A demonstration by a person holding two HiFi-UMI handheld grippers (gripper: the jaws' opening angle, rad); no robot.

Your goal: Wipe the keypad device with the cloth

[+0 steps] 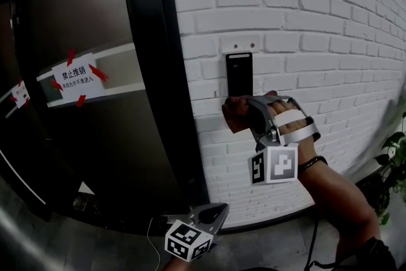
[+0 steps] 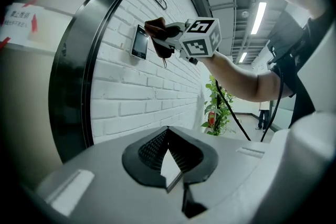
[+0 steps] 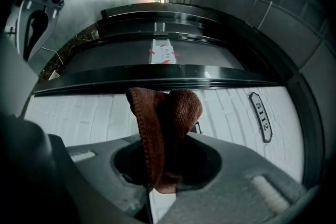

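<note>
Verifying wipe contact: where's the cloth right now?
In the head view the cloth is clamped in the right tongs at the lower edge of the keypad on the brick wall, right of the black door frame.

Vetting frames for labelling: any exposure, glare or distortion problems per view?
Head view: dim, dark door nearly black, black wall-mounted keypad device readable on lit white brick wall. Left gripper view: heavy fisheye bowing, ceiling strip light blown out. Right gripper view: reddish-brown cloth sharp, close, filling the centre.
</note>
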